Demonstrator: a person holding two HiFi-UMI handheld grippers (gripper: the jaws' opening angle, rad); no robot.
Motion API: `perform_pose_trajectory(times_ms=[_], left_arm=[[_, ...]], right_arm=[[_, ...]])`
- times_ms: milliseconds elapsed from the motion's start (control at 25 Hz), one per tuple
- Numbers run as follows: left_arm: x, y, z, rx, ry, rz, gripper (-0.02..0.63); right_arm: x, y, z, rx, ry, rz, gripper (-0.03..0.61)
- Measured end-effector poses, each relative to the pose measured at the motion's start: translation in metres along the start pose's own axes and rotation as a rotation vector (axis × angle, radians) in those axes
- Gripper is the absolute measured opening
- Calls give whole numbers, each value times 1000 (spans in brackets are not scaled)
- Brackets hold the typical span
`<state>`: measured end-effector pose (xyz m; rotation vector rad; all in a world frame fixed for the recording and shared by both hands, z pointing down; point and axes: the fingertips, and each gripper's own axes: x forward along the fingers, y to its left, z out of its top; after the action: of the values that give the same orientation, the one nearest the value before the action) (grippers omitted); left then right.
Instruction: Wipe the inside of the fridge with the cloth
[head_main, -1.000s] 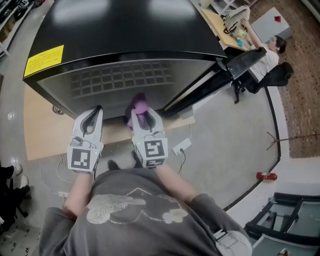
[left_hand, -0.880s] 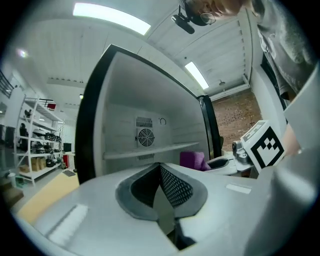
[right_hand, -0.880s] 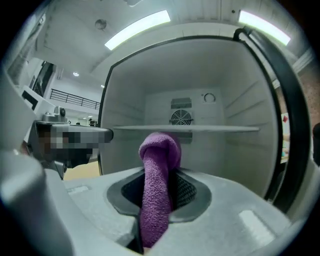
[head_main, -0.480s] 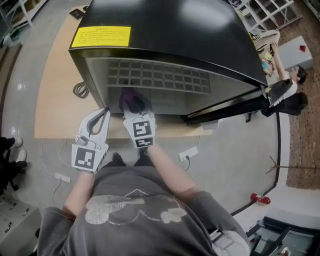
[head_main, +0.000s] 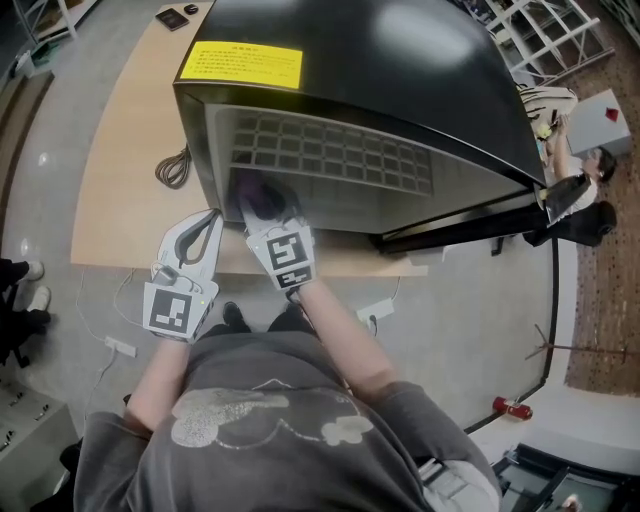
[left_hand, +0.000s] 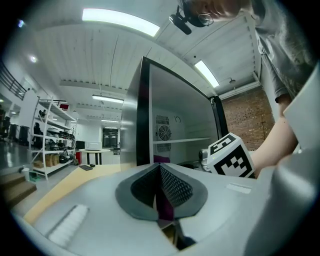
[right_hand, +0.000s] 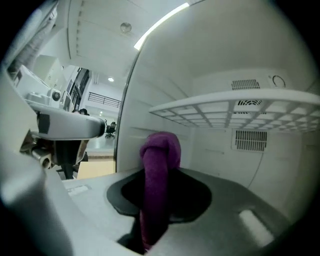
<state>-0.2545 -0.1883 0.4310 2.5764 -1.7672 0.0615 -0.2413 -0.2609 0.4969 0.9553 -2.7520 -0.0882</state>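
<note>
A black fridge (head_main: 400, 60) stands open towards me on a low wooden board (head_main: 120, 150). My right gripper (head_main: 265, 212) reaches into its lower left part and is shut on a purple cloth (head_main: 262, 197). In the right gripper view the cloth (right_hand: 157, 165) stands bunched between the jaws, near the white left wall and under the wire shelf (right_hand: 235, 112). My left gripper (head_main: 212, 216) hangs just outside the fridge's left front corner, jaws together and holding nothing. The left gripper view looks past the shut left gripper (left_hand: 160, 172) into the white interior (left_hand: 175, 130).
The fridge door (head_main: 480, 220) swings out to the right. A coiled cable (head_main: 172, 165) lies on the board left of the fridge. A white power strip (head_main: 372, 310) sits on the floor by my feet. A person sits at far right (head_main: 585, 180).
The right gripper has carried the cloth from the fridge's front edge further in, towards the left wall. The left gripper stays outside beside it. My head view has shifted.
</note>
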Motion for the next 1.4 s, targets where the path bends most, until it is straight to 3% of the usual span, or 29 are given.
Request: perform_pose_trajectory(times_ms=[120, 280, 560, 760, 1400], left_arm=[[-1, -5, -1, 7, -22, 3, 11], [0, -8, -5, -13, 32, 68, 11], [16, -27, -6, -8, 36, 68, 11], [27, -35, -6, 4, 26, 48, 11], [69, -84, -6, 11, 18, -71, 11]], right_arm=[[-14, 10, 1, 0, -9, 40, 75], [-35, 19, 0, -12, -15, 103, 75], [-34, -14, -20, -18, 48, 89, 75], [-36, -48, -37, -6, 94, 2, 75], [-121, -149, -75, 72, 174, -281, 75]])
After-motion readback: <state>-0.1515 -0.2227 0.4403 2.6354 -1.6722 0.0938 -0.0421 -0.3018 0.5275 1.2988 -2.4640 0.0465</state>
